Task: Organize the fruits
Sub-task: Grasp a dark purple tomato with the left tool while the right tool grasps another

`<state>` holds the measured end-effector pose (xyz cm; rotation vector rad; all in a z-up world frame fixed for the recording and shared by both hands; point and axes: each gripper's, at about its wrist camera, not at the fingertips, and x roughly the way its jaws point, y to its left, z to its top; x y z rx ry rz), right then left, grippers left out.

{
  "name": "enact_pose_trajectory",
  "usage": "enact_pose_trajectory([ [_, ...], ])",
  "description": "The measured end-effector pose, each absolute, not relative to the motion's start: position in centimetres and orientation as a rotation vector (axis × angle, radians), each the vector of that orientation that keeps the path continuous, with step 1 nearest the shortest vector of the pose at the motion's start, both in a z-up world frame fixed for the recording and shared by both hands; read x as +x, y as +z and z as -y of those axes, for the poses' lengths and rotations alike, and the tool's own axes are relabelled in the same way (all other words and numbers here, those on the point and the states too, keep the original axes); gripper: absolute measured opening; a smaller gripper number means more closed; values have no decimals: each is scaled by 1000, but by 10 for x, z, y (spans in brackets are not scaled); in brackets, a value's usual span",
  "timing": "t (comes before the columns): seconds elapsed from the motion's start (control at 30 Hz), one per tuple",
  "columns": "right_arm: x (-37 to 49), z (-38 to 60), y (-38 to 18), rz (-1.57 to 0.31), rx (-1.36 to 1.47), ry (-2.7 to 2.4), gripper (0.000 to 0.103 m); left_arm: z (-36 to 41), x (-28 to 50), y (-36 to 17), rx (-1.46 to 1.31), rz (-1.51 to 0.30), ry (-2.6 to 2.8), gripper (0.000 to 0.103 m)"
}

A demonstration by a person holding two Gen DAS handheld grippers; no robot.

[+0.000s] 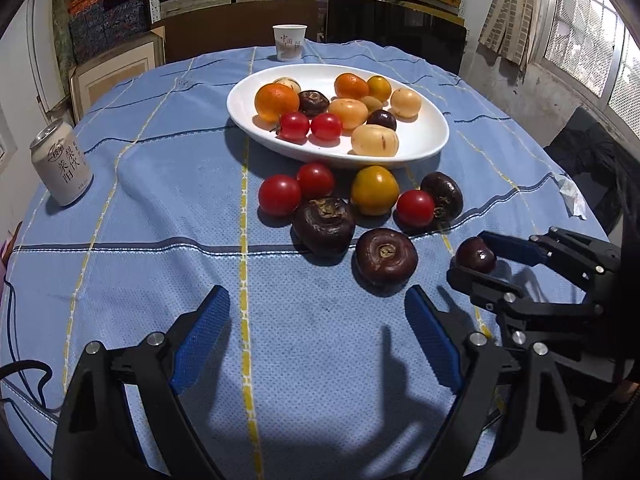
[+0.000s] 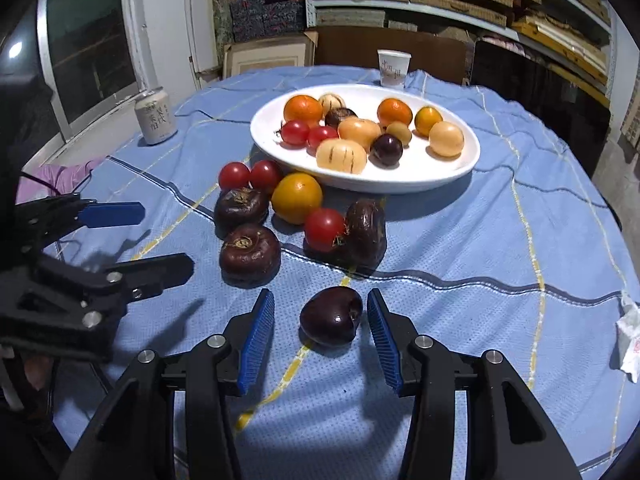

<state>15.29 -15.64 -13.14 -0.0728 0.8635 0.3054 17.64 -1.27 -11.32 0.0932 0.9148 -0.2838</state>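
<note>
A white oval plate (image 1: 424,148) (image 2: 452,172) holds oranges, tomatoes, pale melons and dark fruits. In front of it on the blue cloth lie loose red tomatoes (image 1: 279,194) (image 2: 325,224), a yellow tomato (image 1: 374,190) (image 2: 297,197) and dark brown water chestnuts (image 1: 386,257) (image 2: 249,253). A dark purple plum (image 2: 332,315) (image 1: 476,255) lies on the cloth between the open fingers of my right gripper (image 2: 321,320) (image 1: 474,258), not touching the pads. My left gripper (image 1: 318,332) (image 2: 160,240) is open and empty, just short of the nearest chestnut.
A drink can (image 1: 62,162) (image 2: 155,116) stands at the table's left. A paper cup (image 1: 289,42) (image 2: 394,67) stands behind the plate. A crumpled white wrapper (image 2: 630,340) (image 1: 572,196) lies at the right edge. Shelves and boxes stand behind the round table.
</note>
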Motion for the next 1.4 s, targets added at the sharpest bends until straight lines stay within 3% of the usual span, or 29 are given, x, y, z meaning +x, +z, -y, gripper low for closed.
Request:
enact_pose_trajectory([
  [0.07, 152, 160, -131, -856, -54, 296, 32, 14, 177, -114, 96, -914, -285, 87],
  [0.47, 124, 182, -124, -749, -11, 288, 32, 29, 185, -116, 86, -916, -302, 87],
  [0.87, 129, 188, -132, -782, 47, 306, 32, 59, 198, -130, 135, -931, -267, 86],
  [0.93, 126, 187, -131, -770, 36, 308, 32, 62, 203, -133, 129, -946, -265, 78],
  [0.97, 126, 186, -131, -767, 35, 311, 32, 62, 205, -135, 126, -959, -269, 65],
  [1.13, 126, 188, -131, -771, 46, 317, 32, 63, 203, -134, 112, -951, -298, 55],
  [1.23, 125, 188, -131, -772, 47, 318, 32, 64, 200, -133, 108, -946, -322, 41],
  [1.4, 125, 188, -131, -770, 44, 316, 32, 63, 198, -133, 96, -946, -328, 42],
])
